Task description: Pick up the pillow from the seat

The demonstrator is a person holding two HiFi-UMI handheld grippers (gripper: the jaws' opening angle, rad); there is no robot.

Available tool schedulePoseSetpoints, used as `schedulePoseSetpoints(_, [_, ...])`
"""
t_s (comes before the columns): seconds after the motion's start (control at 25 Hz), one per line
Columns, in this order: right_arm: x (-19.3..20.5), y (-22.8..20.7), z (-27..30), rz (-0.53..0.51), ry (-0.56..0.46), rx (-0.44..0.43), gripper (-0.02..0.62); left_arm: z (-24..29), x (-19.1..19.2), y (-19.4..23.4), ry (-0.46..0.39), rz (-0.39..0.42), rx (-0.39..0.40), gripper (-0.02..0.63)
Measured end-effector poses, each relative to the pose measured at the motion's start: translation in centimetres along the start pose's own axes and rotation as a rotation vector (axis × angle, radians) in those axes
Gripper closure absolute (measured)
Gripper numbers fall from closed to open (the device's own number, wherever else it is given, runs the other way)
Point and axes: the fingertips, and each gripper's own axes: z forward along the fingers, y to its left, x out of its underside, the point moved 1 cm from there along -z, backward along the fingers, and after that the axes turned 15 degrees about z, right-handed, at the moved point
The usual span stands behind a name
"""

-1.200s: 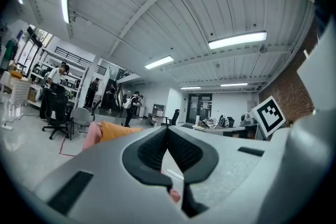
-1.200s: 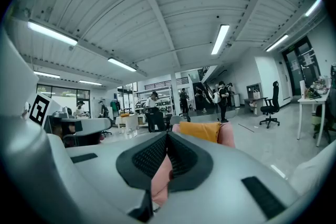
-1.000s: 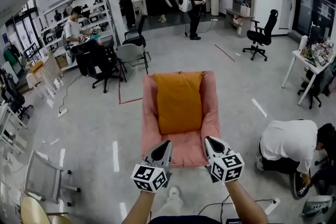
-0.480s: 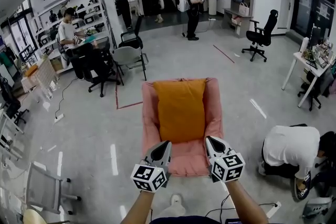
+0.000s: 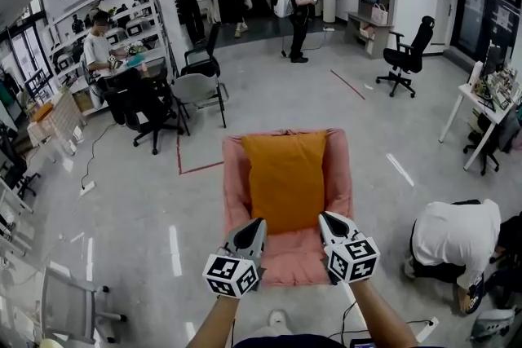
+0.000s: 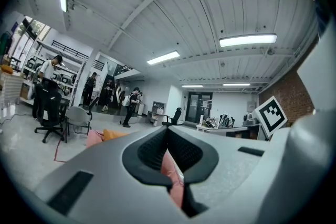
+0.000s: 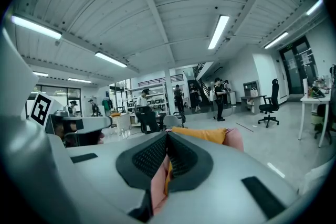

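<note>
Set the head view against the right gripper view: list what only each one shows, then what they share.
Head view only: a person crouching on the floor, and the pink seat seen whole from above. Right gripper view only: the right gripper with its jaws up close, closed together, and the ceiling lights. Both: the orange pillow on the seat, and the black office chair.

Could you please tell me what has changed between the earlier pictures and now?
The pink seat with the orange pillow on it has slid lower in the head view and looks slightly larger, so the camera seems to have come closer to it. Nothing was taken hold of or let go. The left claw and right claw stay shut and empty, side by side over the seat's front edge.
</note>
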Motion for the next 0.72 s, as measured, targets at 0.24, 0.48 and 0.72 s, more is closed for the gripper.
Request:
schedulePoseSetpoints(0.24, [-0.6,-0.9,3.1,-0.002,0.001,0.033,0.578,2.3,0.6,2.6,0.003,-0.012,0.024,0.601])
schedulePoseSetpoints(0.48, [-0.1,-1.0,4.7,-0.011,0.015,0.073,0.578,3.3,1.4,4.7,0.002,-0.048,0.041,0.601])
schedulePoseSetpoints(0.72, [0.9,-1.7,5.2,-0.011,0.044,0.105,0.578,3.9,2.1,5.2,0.006,-0.075,0.055,0.601])
